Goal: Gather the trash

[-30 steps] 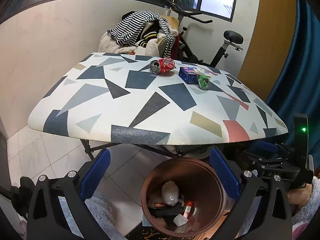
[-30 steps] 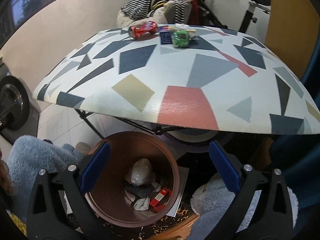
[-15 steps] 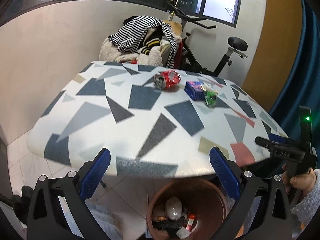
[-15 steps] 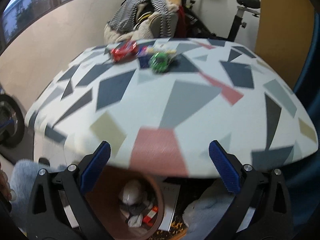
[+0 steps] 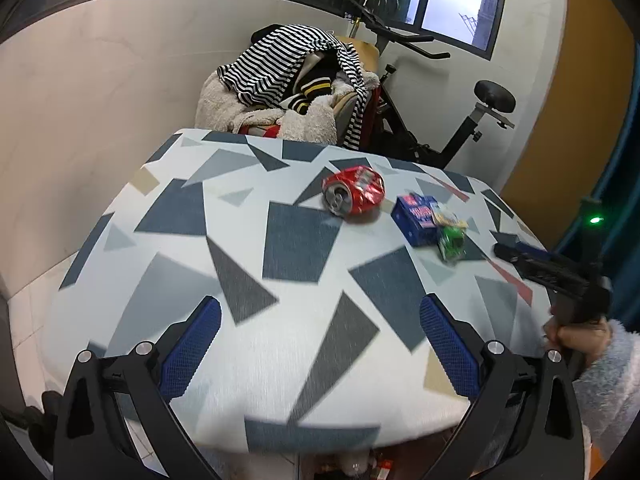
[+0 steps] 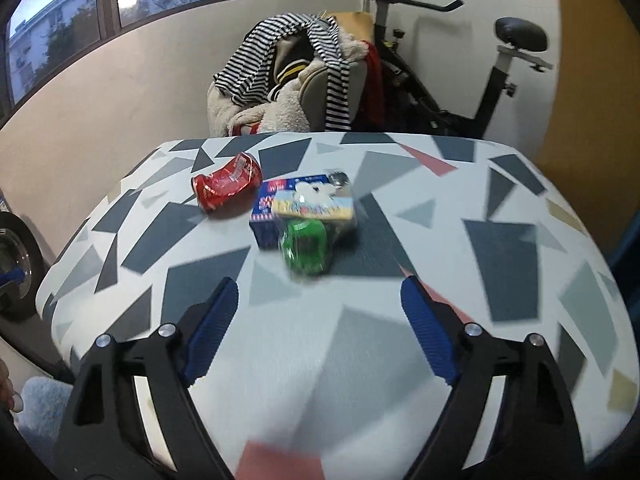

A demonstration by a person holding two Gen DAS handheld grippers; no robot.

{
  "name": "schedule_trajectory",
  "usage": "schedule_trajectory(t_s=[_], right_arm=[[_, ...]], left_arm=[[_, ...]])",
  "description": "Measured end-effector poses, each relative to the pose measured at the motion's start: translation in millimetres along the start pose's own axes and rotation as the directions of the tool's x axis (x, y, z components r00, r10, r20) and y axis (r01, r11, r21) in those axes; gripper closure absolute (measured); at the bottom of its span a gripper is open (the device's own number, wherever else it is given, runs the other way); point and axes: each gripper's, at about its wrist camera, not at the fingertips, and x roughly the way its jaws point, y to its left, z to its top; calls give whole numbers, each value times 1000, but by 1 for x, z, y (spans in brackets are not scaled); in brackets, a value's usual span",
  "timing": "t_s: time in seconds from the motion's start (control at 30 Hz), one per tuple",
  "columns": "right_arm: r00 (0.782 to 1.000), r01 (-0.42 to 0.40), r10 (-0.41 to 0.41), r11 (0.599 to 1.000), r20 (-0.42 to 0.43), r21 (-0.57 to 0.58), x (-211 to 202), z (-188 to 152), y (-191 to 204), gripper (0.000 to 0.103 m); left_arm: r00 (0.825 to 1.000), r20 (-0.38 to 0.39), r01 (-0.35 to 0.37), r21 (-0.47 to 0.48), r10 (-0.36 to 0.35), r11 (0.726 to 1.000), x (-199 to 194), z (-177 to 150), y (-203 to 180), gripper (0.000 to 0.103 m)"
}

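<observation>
Where the near edge of the table (image 5: 304, 432) cuts the left wrist view, only a sliver of litter shows below it, too little to identify. The left gripper (image 5: 320, 344) hovers over the patterned cloth, ribbed blue pads wide apart, nothing between them. The right gripper (image 6: 320, 328) has just been narrowing its jaws, yet they stand apart and empty; motion blur smears the cloth beneath. Farther on lies the trash: a crumpled green wrapper (image 6: 306, 246) touching a blue carton (image 6: 268, 216), a clear packet (image 6: 320, 200) draped over both, and a dented red can (image 6: 228, 184) just beside. Beyond the table, striped clothing (image 5: 288, 60) heaps over a chair.
</observation>
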Motion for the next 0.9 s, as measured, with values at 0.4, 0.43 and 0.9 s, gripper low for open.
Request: schedule_trajectory(t_s=[0.4, 0.43, 0.9], right_arm=[[990, 55, -52, 998, -130, 21, 83, 34, 22, 29], [989, 23, -20, 1000, -144, 18, 87, 32, 23, 31], [995, 30, -37, 997, 96, 74, 45, 16, 17, 59]], left_arm=[[997, -50, 50, -122, -57, 991, 70, 37, 15, 6], [995, -62, 68, -149, -78, 987, 79, 39, 16, 6], [954, -145, 194, -369, -262, 909, 164, 72, 3, 25]])
